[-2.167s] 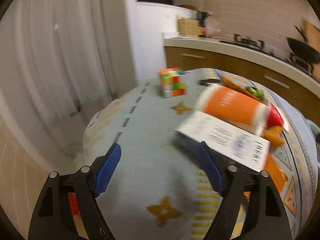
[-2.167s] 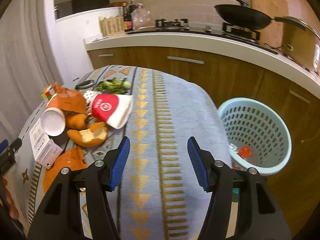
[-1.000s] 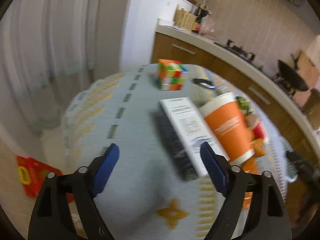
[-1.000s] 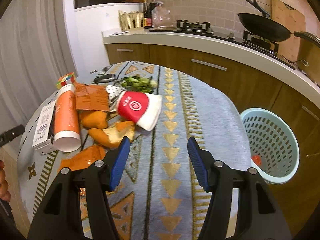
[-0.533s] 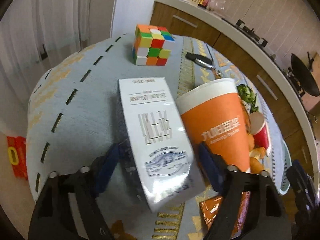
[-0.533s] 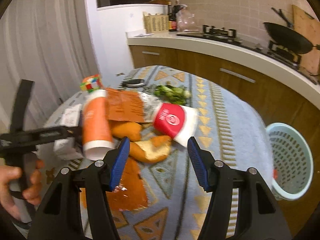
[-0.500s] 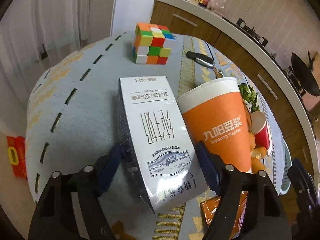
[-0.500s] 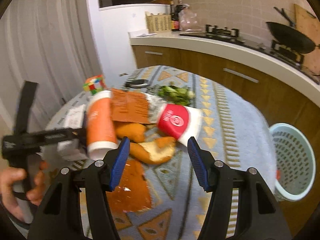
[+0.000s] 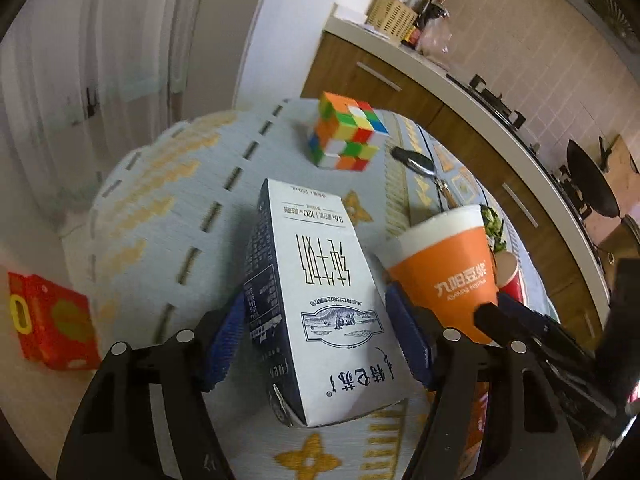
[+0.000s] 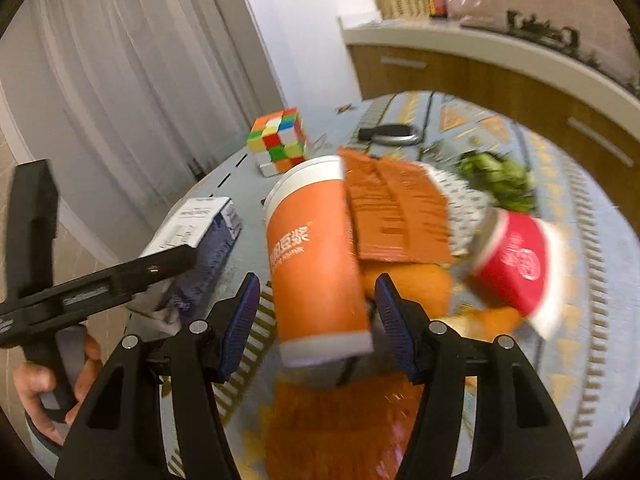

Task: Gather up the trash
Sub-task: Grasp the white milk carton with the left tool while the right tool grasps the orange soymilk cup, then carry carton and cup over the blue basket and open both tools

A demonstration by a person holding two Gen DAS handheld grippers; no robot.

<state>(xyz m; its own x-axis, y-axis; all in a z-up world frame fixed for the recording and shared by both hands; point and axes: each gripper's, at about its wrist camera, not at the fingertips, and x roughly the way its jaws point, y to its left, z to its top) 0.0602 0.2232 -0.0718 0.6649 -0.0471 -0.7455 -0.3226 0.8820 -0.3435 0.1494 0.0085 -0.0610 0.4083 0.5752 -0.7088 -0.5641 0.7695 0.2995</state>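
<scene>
I have the left gripper (image 9: 316, 344) around the milk carton (image 9: 320, 300), which lies on its side on the table (image 9: 160, 216) near the edge. Its jaws have just been closing, and the blue pads (image 9: 226, 340) now sit against or just beside the carton's two long sides; I cannot tell for sure whether they are pressing on it. From the right wrist view I see that same gripper (image 10: 168, 264) reaching over the carton (image 10: 200, 220), with the person's hand (image 10: 52, 376) on its handle at the lower left.

My right gripper (image 10: 316, 320) has its jaws at a middling width on either side of the orange paper cup (image 10: 316, 252), which lies on its side with the white rim pointing away from me. There is a visible gap between each pad and the cup, so nothing is gripped there. In the left wrist view the cup (image 9: 444, 272) lies just beside the carton.

Past the cup lie a flattened orange wrapper (image 10: 396, 212), a red paper cup (image 10: 516, 260) on its side, some orange peel (image 10: 416, 288) and a clump of green leaves (image 10: 496, 176). A colour cube (image 9: 346, 136) and a dark key fob (image 9: 412, 160) lie further back on the patterned cloth. A red box (image 9: 52, 320) lies on the floor to the left
</scene>
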